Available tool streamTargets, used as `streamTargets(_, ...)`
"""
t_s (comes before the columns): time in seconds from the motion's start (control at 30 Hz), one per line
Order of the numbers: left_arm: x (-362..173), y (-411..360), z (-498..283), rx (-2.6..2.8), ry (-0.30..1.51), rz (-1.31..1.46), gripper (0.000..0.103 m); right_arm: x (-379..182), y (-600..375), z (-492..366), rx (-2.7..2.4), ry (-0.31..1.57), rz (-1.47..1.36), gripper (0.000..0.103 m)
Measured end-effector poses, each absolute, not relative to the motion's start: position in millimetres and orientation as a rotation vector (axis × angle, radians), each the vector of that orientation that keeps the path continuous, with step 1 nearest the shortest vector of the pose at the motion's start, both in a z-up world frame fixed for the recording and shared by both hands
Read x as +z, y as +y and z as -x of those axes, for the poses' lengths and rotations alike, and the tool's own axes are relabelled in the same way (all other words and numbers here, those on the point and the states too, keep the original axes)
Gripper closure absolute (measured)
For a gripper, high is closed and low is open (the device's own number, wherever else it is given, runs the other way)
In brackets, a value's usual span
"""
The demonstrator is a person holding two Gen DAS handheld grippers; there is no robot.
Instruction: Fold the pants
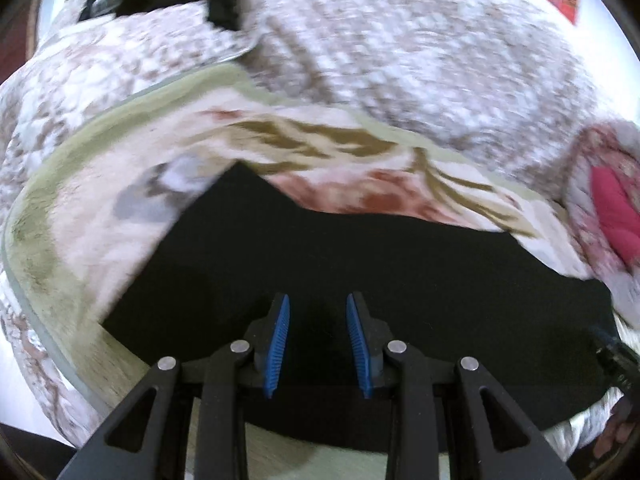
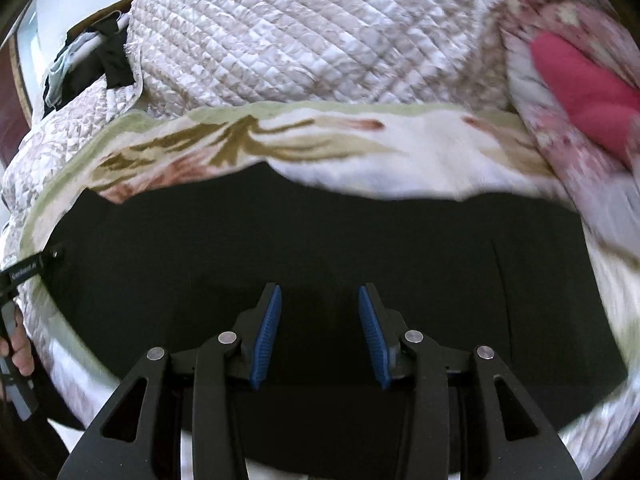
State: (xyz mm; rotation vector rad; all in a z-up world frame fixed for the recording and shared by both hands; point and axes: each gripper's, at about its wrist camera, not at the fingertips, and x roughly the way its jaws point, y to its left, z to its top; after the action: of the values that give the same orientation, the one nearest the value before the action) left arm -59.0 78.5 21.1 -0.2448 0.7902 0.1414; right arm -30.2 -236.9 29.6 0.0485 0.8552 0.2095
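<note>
While both tools hang above it, the black pants (image 2: 320, 232) lie spread flat as a wide, matte, dark band across a plush blanket (image 2: 420, 168) with a pale green border and a brown-and-rust leaf print. Behind the blanket rises a quilted bedspread (image 2: 312, 40), stitched in small diamonds, white mottled with beige. A floral cushion with a bright pink patch (image 2: 580, 80) sits at the right edge.

In the left wrist view, the left tool (image 1: 318, 312) hovers over the pants (image 1: 360, 252); its ribbed blue pads (image 1: 280, 336) stand apart, released, with nothing pinched between them. The blanket (image 1: 100, 220) shows blurred here, its fuzzy nap smeared.

In the right wrist view, the right tool (image 2: 320, 304) is likewise released, its pads parted a little wider, only dark cloth below. At the far left edge a hand (image 2: 20, 354) grips a black handle.
</note>
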Motion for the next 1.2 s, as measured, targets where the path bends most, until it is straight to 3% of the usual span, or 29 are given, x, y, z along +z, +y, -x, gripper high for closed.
streamTargets(0.13, 6, 58, 60, 0.091, 0.849, 0.194, 0.063, 16, -237, 35, 0.197, 0.888, -0.039, 0.062)
streamTargets(0.2, 7, 52, 61, 0.102, 0.831, 0.140, 0.063, 18, -233, 33, 0.188, 0.900, -0.019, 0.057)
streamTargets(0.57, 10, 53, 85, 0.132, 0.811, 0.139, 0.063, 18, -203, 60, 0.292, 0.843, 0.021, 0.056)
streamTargets(0.8, 7, 59, 83, 0.159, 0.815, 0.146, 0.063, 10, -192, 61, 0.305, 0.830, 0.070, 0.042)
streamTargets(1.2, 11, 89, 90, 0.261, 0.788, 0.225, 0.063, 15, -204, 59, 0.264, 0.821, 0.027, 0.041)
